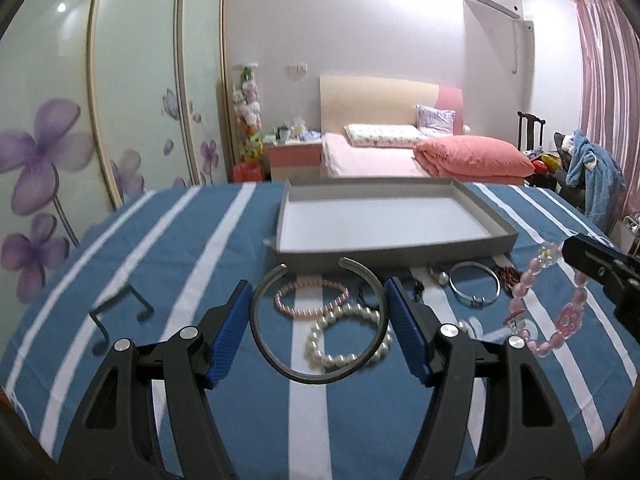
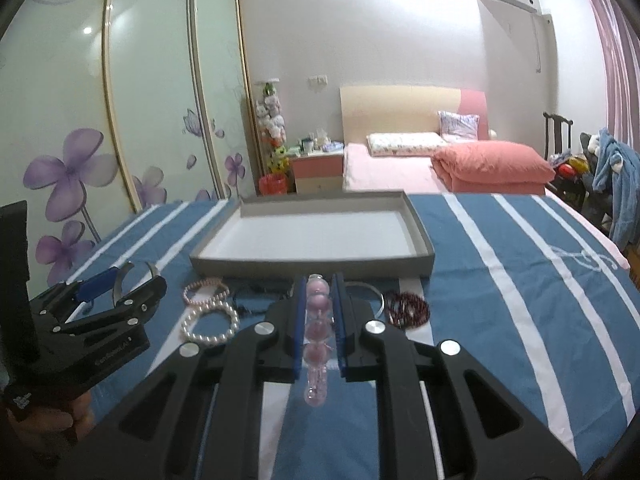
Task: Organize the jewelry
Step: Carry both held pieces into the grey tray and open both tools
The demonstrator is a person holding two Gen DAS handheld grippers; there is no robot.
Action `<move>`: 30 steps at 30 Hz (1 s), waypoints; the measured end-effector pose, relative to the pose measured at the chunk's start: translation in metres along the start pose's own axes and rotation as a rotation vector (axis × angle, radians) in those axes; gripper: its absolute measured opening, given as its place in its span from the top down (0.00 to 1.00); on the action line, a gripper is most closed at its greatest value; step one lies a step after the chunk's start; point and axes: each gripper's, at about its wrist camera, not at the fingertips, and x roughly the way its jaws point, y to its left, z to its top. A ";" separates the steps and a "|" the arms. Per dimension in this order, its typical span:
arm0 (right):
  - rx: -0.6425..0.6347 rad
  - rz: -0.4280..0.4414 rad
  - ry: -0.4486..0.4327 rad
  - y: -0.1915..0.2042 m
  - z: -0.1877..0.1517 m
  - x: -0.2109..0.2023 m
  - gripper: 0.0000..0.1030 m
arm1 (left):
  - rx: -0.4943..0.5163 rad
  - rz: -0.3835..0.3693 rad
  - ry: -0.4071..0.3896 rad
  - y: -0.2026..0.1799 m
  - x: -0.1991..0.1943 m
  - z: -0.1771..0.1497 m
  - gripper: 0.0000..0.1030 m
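My left gripper (image 1: 318, 304) is shut on a dark open cuff bangle (image 1: 280, 364), its blue pads against the ring's two sides, held above the striped cloth. It also shows in the right wrist view (image 2: 134, 280). My right gripper (image 2: 319, 304) is shut on a pink bead bracelet (image 2: 318, 312), which hangs at the right in the left wrist view (image 1: 560, 320). A grey empty tray (image 1: 400, 248) (image 2: 312, 262) lies just beyond. On the cloth lie a pink pearl bracelet (image 1: 296, 312), a white pearl bracelet (image 1: 340, 356) (image 2: 208, 336), a silver bangle (image 1: 474, 298) and a dark red bead bracelet (image 2: 408, 312).
The blue and white striped cloth (image 1: 180, 280) covers the work surface. Small dark jewelry pieces (image 1: 418, 286) lie before the tray. Behind are a bed (image 1: 380, 160), a flowered wardrobe (image 1: 60, 140) and a chair with clothes (image 1: 588, 168).
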 end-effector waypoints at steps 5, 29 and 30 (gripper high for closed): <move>-0.015 -0.010 -0.095 0.001 0.027 -0.002 0.87 | 0.047 0.040 -0.056 -0.005 0.004 0.024 0.34; 0.080 -0.058 -0.055 -0.035 0.091 0.148 0.87 | 0.042 0.077 -0.025 -0.027 0.129 0.071 0.34; 0.084 -0.058 -0.046 -0.035 0.089 0.153 0.87 | 0.041 0.075 -0.019 -0.028 0.132 0.071 0.34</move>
